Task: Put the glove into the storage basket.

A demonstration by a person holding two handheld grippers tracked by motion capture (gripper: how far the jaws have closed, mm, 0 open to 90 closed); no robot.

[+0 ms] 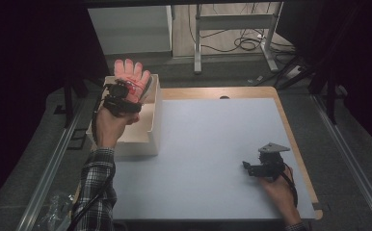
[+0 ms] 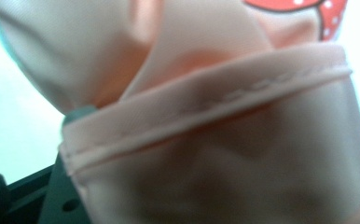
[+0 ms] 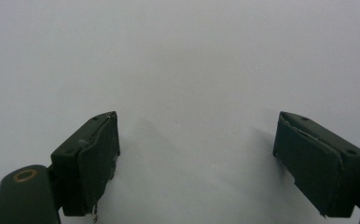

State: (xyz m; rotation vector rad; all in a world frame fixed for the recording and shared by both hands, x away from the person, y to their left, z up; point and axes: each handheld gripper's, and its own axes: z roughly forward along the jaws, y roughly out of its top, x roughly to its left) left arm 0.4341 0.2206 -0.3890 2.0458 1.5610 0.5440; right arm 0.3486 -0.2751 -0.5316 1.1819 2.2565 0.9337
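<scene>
Between the jaws of the left gripper (image 1: 126,91) a pink glove (image 1: 132,77) is clamped by its hemmed cuff and is held upright, fingers spread, above the far end of a white open box (image 1: 156,126). In the left gripper view the stitched cuff (image 2: 206,107) is seen folded close against the jaws, with a red dotted print (image 2: 290,4) at the upper edge. The glove is judged to be lifted and carried, either out of the box or toward it; which of the two cannot be told, and its release is taken to be what remains. The interior of the box beneath the gripper is seen in part, and no other item can be made out in it.

The right gripper (image 1: 249,168) is rested low on the table, well apart from the left gripper and the box, with its jaws spread wide and nothing between them; bare surface (image 3: 178,70) is seen ahead of it.

The work surface is a pale matte sheet (image 1: 213,144) laid on a wooden tabletop (image 1: 290,125), whose edge is exposed beyond and beside the right gripper. Grey flooring, metal rails, table legs (image 1: 197,43) and loose cables (image 1: 246,43) are seen farther off, in a dim room.
</scene>
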